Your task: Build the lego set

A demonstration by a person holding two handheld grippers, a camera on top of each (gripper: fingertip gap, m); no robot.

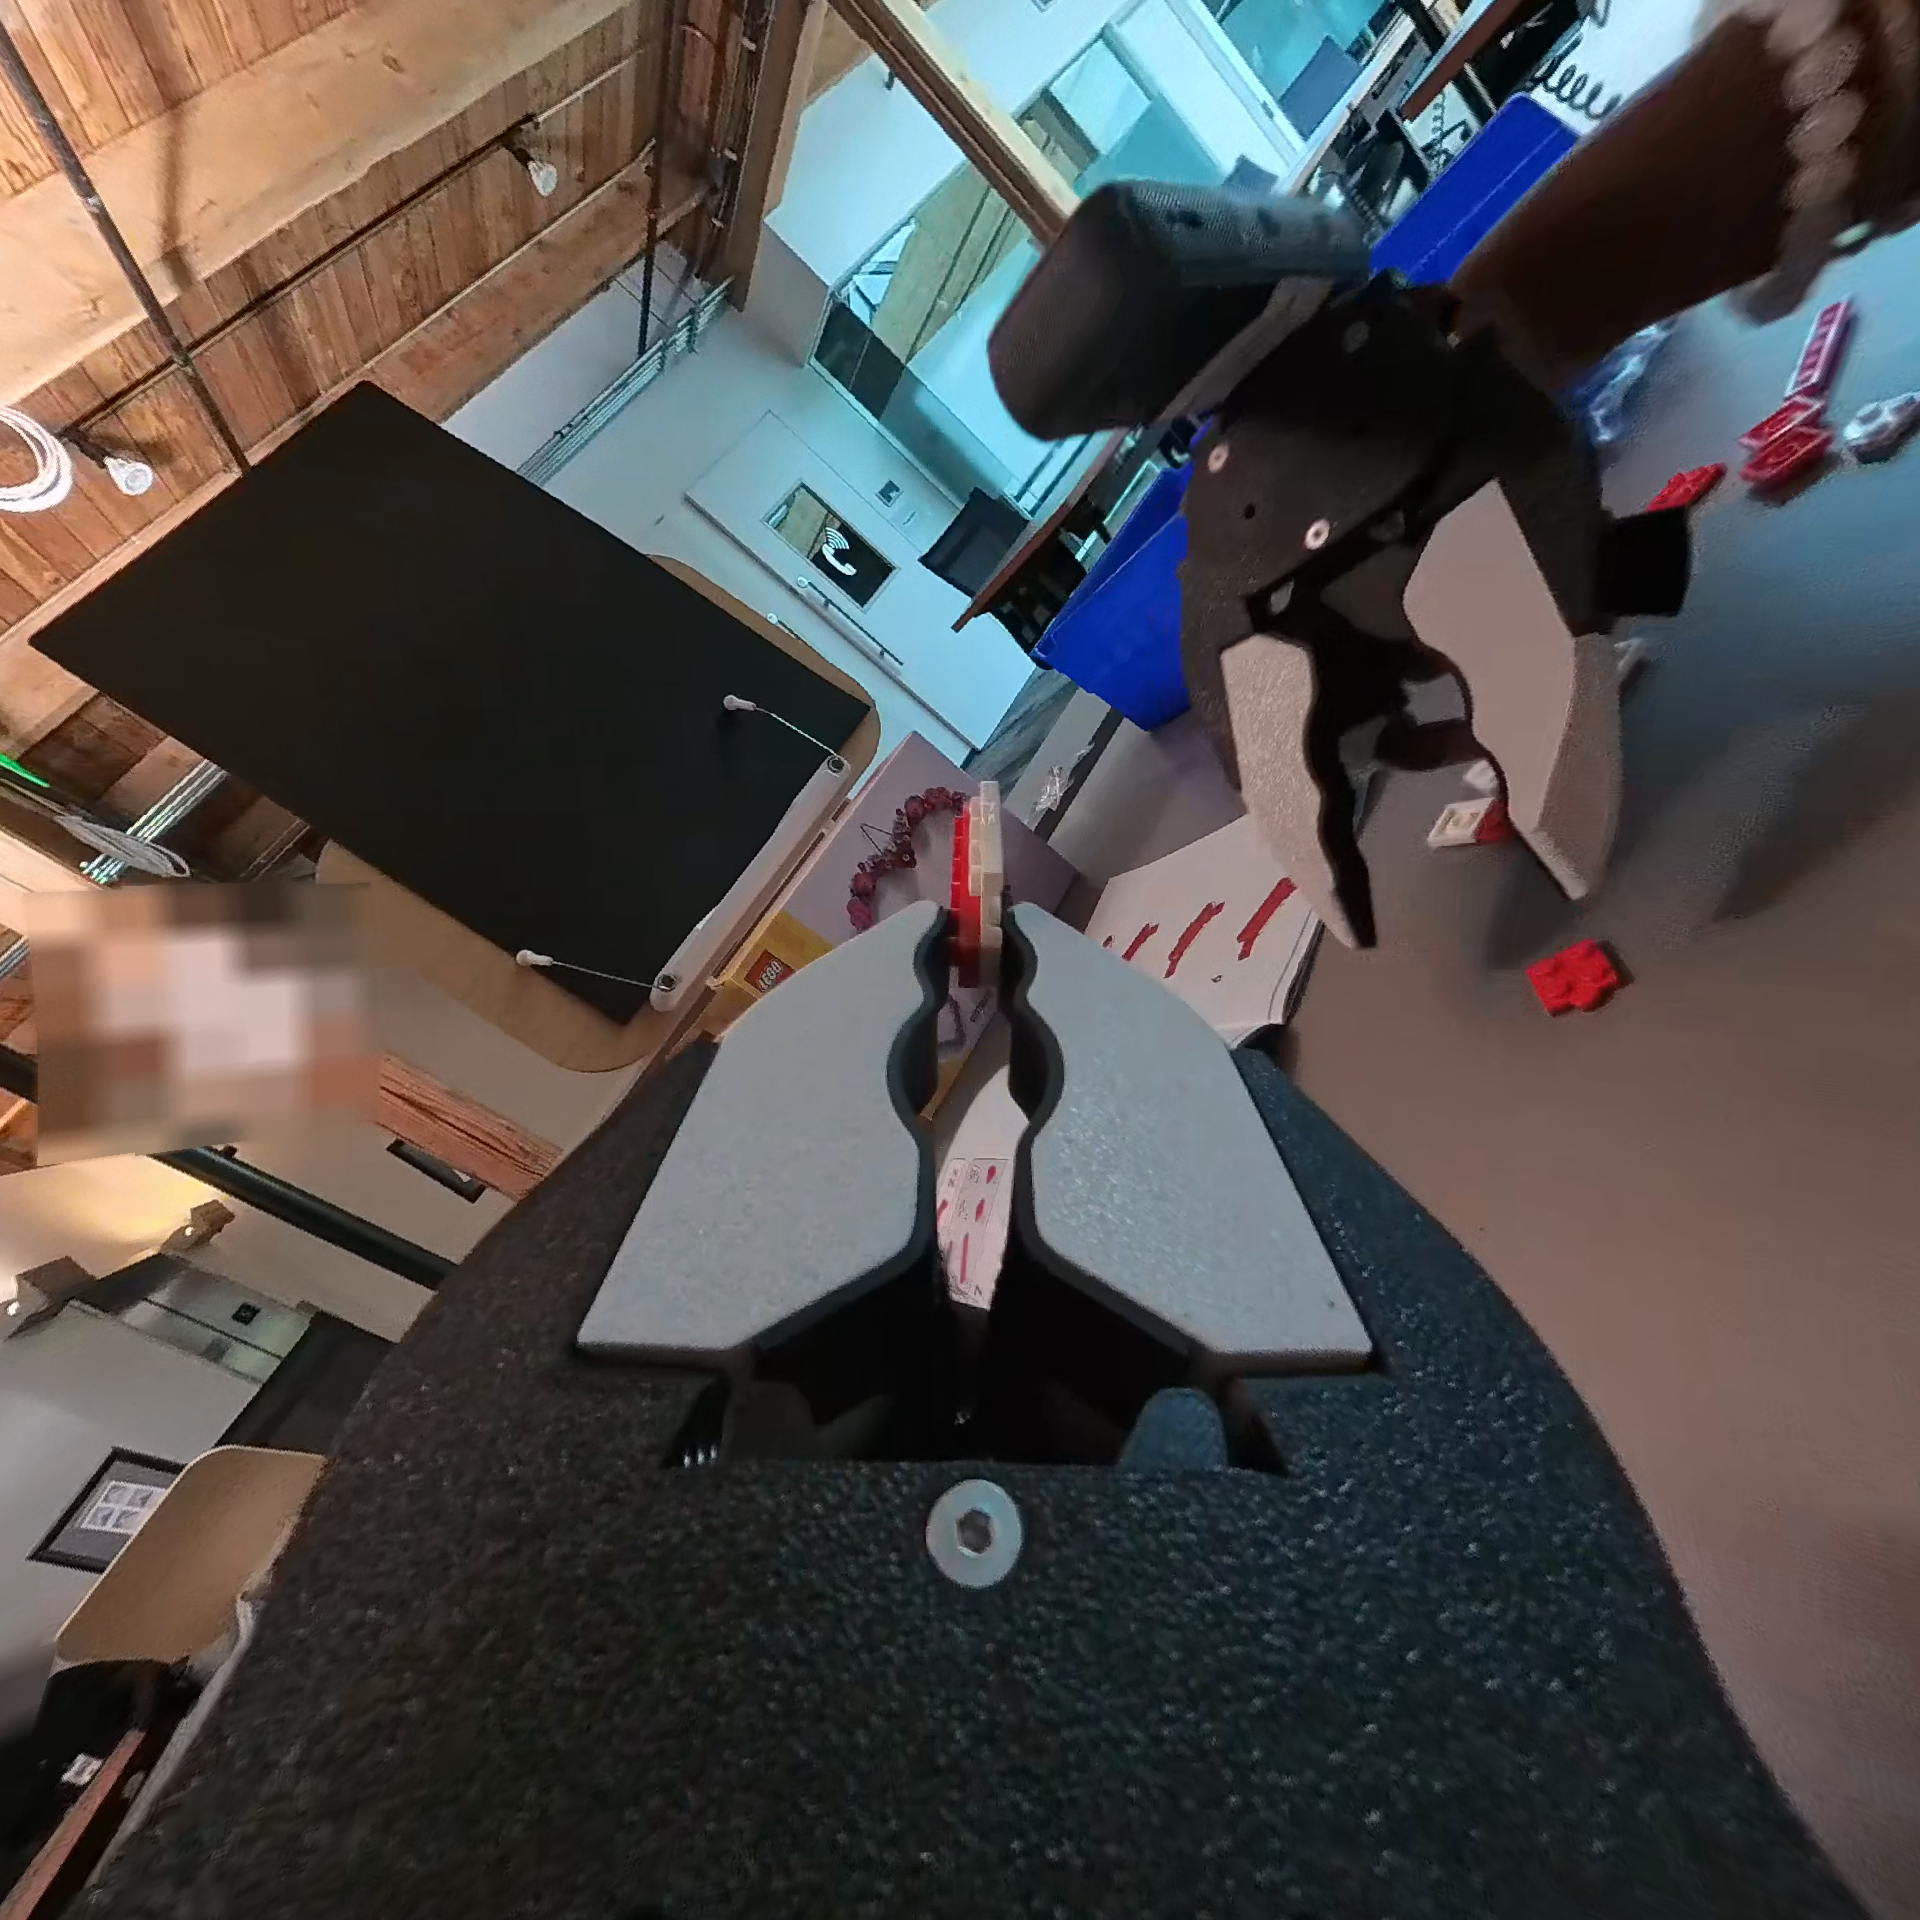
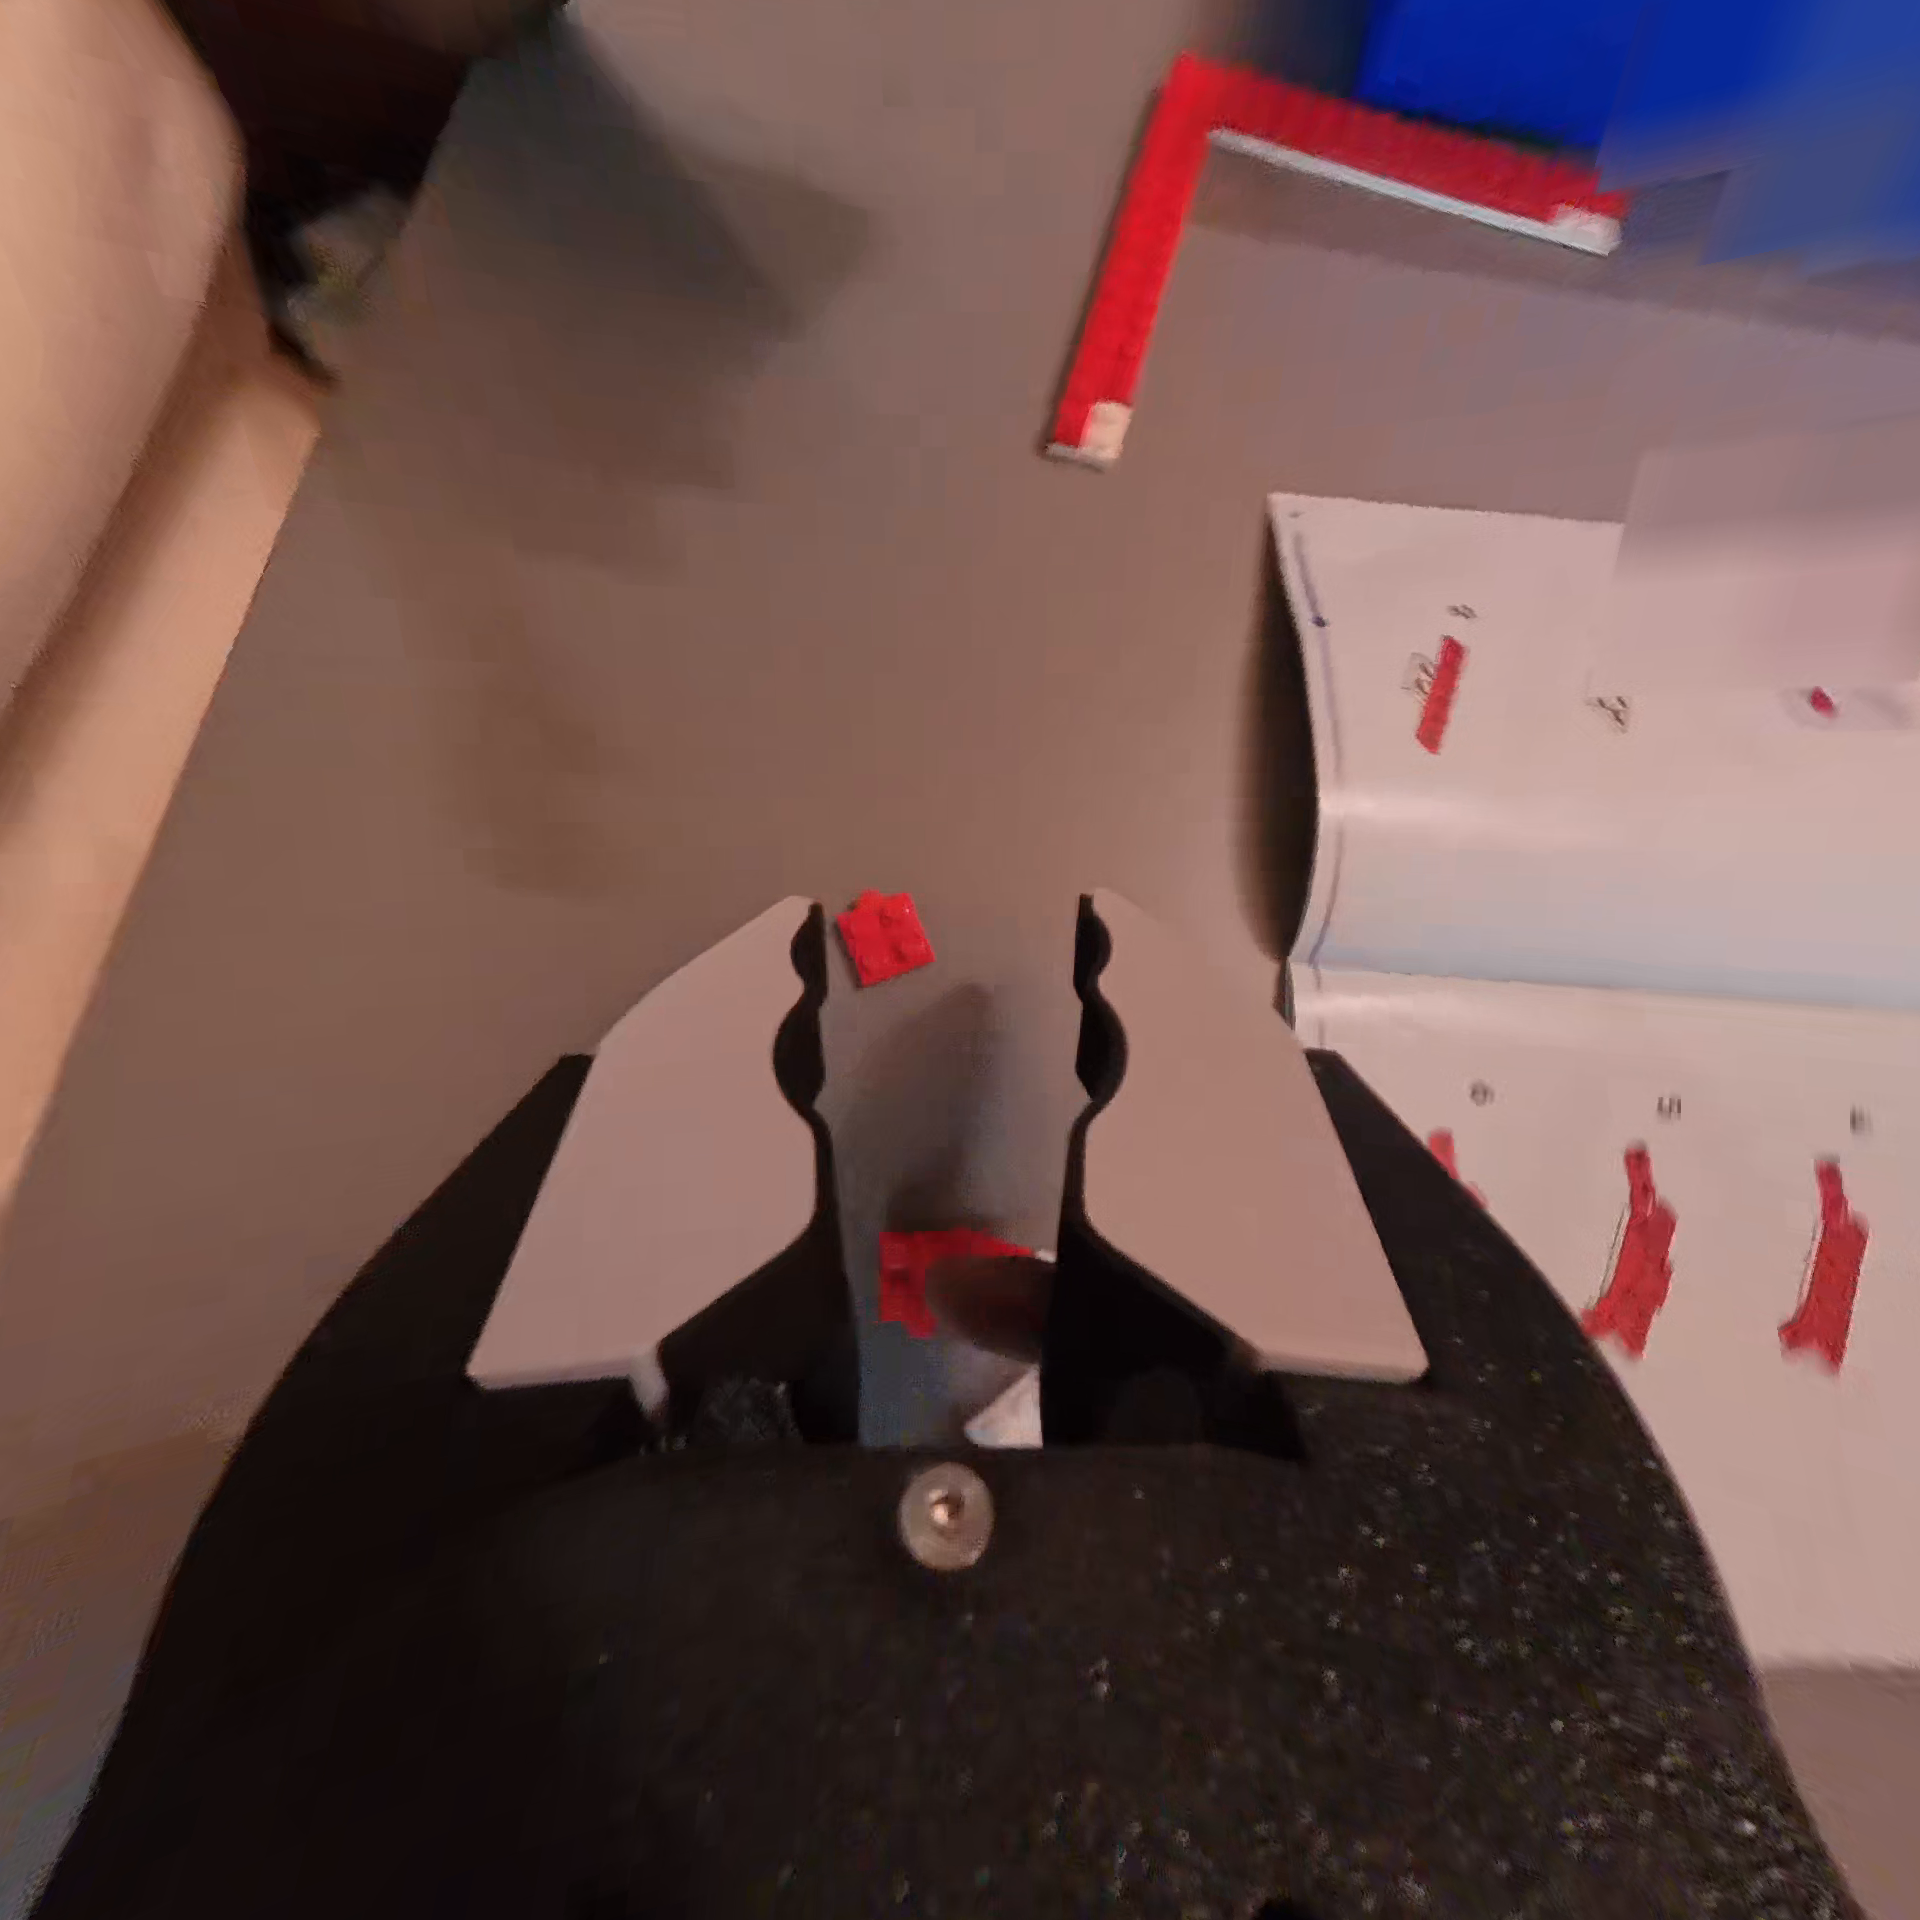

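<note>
In the left wrist view, the left claw (image 1: pixel 982 940) was clamped on a thin red and white plate stack (image 1: pixel 975 883), held on edge above the grey desk (image 1: pixel 1558 1299), with a yellow-cornered box (image 1: pixel 774 961) bearing a brand logo and an open manual (image 1: pixel 1210 935) just behind it; the right claw (image 1: pixel 1455 831) hung spread over loose red plates (image 1: pixel 1574 977) farther right. In the right wrist view, the right claw (image 2: pixel 945 935) stood wide and empty over bare desk (image 2: pixel 727 623), a small red plate (image 2: pixel 885 938) just inside its left fingertip (image 2: pixel 790 925), an L-shaped red frame (image 2: pixel 1143 260) well ahead, the manual (image 2: pixel 1610 831) close on the right, and the desk's edge to the left.
</note>
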